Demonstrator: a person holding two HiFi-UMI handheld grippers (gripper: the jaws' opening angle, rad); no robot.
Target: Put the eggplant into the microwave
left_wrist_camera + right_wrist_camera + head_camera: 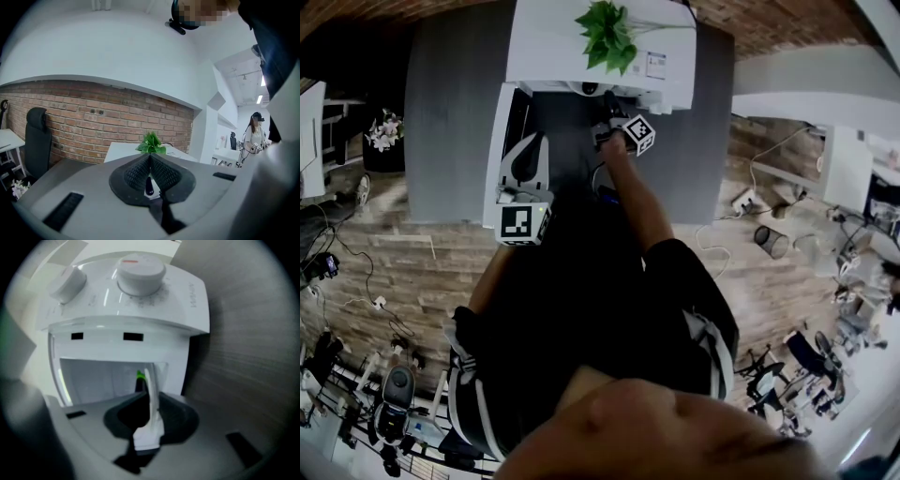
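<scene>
The white microwave stands on a grey table, its door swung open to the left. My right gripper is at the mouth of the cavity. In the right gripper view the cavity lies just ahead. The right gripper is shut on the dark eggplant, whose green stem pokes out past the jaws. My left gripper hangs beside the open door. It is shut with nothing in it and points over the microwave's top.
A green plant sits on top of the microwave. Two knobs are on its control panel. A brick wall and a black chair stand behind. A person stands far off. Cables and equipment cover the floor.
</scene>
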